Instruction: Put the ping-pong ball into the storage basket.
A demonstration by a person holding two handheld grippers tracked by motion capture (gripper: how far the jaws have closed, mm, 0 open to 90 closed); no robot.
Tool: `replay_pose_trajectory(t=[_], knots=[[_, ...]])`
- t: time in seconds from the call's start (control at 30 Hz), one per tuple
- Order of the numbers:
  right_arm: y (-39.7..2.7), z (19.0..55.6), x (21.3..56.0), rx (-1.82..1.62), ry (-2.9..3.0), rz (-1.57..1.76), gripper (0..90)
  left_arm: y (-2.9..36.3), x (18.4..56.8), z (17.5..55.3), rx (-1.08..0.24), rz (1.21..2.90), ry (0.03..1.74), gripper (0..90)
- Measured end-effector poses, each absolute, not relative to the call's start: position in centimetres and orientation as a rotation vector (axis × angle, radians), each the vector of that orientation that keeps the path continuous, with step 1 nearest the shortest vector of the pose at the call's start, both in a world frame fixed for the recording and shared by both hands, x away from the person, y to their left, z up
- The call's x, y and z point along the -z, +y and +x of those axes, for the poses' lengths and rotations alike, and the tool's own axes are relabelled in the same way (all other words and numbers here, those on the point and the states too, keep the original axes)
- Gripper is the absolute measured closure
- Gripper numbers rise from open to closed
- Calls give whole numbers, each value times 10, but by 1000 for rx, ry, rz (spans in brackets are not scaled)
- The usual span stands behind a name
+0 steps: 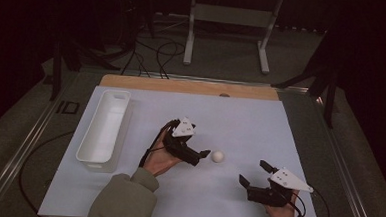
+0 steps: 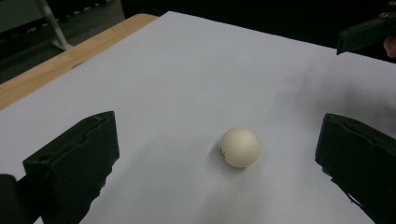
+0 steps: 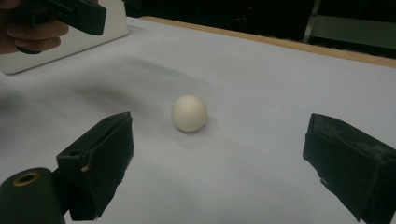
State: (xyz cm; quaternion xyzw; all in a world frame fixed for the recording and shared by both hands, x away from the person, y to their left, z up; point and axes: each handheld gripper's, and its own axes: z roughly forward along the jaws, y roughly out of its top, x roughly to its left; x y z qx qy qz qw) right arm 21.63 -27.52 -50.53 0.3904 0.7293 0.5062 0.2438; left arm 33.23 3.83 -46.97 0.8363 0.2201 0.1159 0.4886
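While my left gripper [image 1: 204, 153] hovers wide open and empty, the ball [image 1: 218, 156] sits on the white sheet [image 1: 260, 127] just off its tips, at about three o'clock from it in the high view. Through the left gripper view I see the ball [image 2: 240, 147] lying ahead between the spread jaws, touching neither. My right gripper [image 1: 253, 173], also wide open and holding nothing, lies at about four o'clock from the ball, well apart. A white tray [image 1: 104, 126] stands at nine o'clock.
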Motion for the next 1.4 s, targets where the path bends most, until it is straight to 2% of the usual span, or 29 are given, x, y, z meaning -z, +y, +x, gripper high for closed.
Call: replay_pose_trajectory(t=[1.4], knots=[[-276, 216, 505, -1383, 1990, 1068, 85, 11, 485, 344, -232, 2110, 523, 2]])
